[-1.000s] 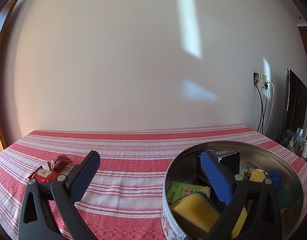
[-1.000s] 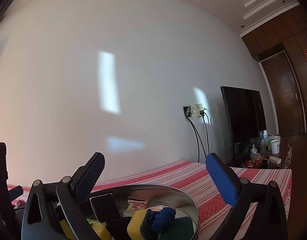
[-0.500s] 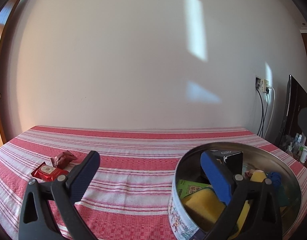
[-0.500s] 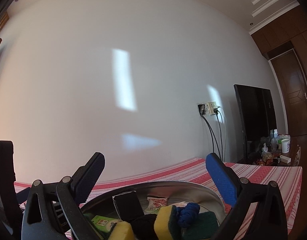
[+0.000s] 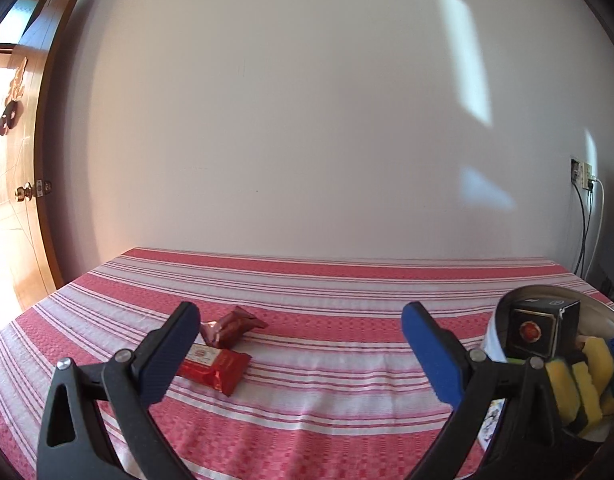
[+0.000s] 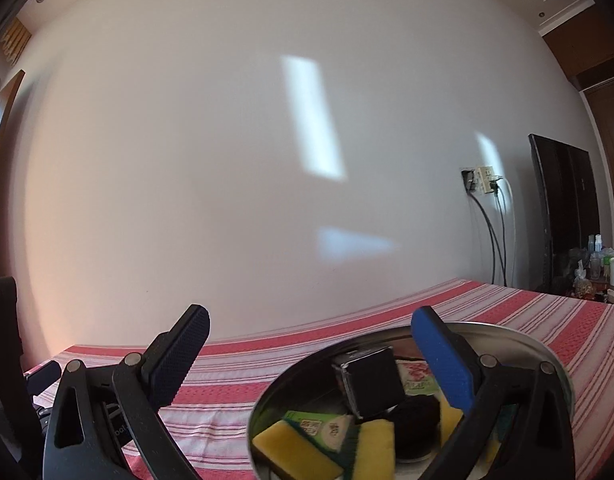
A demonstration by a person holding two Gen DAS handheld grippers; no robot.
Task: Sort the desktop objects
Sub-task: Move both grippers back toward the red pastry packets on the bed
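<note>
With most items already lying in the tin (image 5: 507,312), the left gripper (image 5: 299,344), jaws apart and empty, is aimed at two red packets (image 5: 217,366) on the cloth (image 5: 327,400), likely grasped next, while the right gripper (image 6: 311,352) is held open above the tin.

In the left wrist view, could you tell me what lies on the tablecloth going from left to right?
Flat red snack packet → crumpled dark red wrapper, just behind it and slightly to the right → round metal tin at the right edge, holding a black box and yellow sponges.
</note>
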